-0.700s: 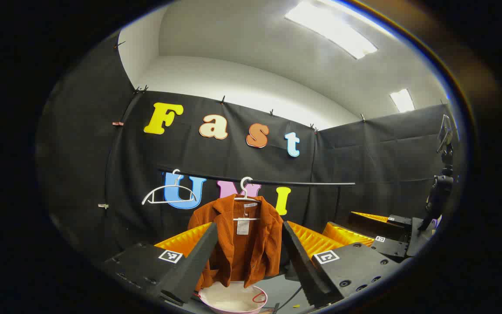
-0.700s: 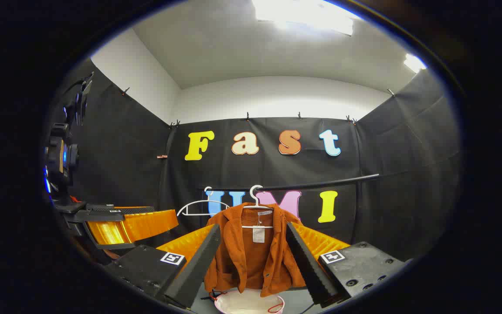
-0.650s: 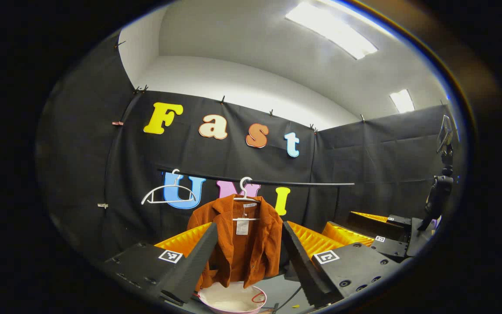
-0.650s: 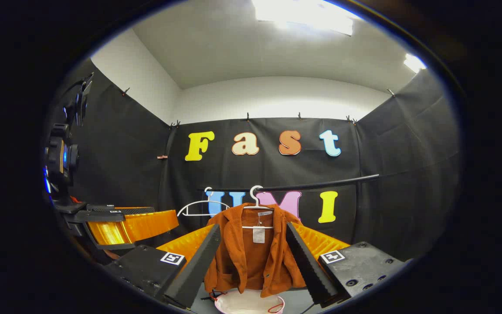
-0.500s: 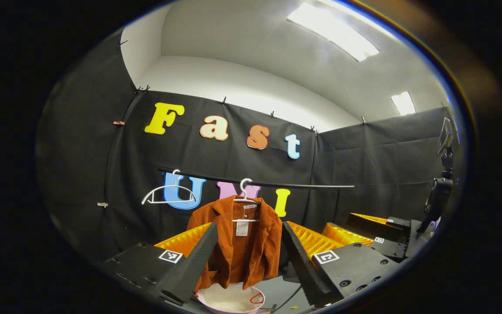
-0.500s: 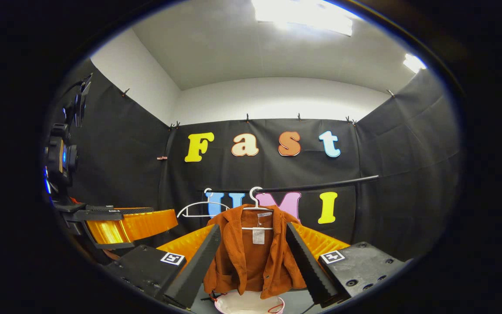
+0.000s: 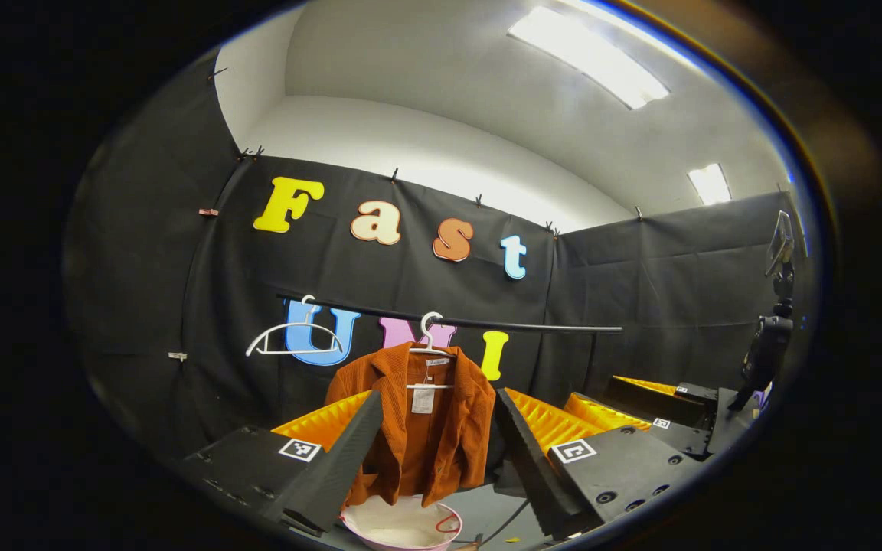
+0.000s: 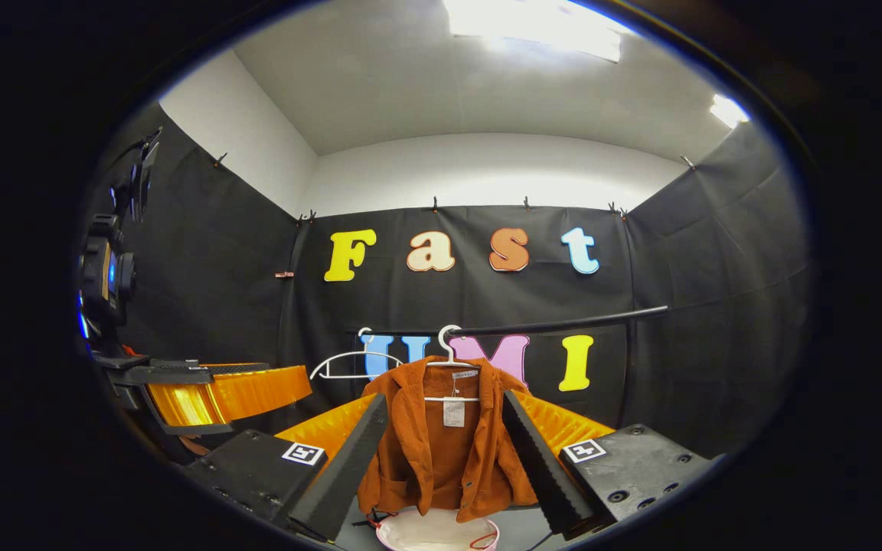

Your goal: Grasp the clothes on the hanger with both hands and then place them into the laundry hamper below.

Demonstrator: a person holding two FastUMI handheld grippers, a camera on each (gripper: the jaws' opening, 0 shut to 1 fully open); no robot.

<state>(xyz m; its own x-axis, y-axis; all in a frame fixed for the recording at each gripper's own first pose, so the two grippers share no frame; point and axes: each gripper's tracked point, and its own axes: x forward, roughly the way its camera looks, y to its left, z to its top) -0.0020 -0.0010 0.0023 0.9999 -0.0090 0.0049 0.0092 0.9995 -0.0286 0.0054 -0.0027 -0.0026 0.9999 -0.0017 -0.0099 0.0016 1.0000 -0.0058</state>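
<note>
Both the left gripper (image 7: 433, 448) and right gripper (image 8: 445, 451) have jaws spread wide, empty — the rust-orange corduroy jacket (image 8: 449, 440) hangs beyond, untouched.

Count, left gripper view: one rust-orange jacket (image 7: 418, 425), centre of frame. Two white hangers on one black rail (image 7: 533, 327): one empty hanger (image 7: 292, 340) left of centre, one loaded hanger (image 7: 431, 344) carrying the jacket. One pink-rimmed hamper (image 7: 399, 524), bottom centre. Two ceiling light panels, upper right.
</note>
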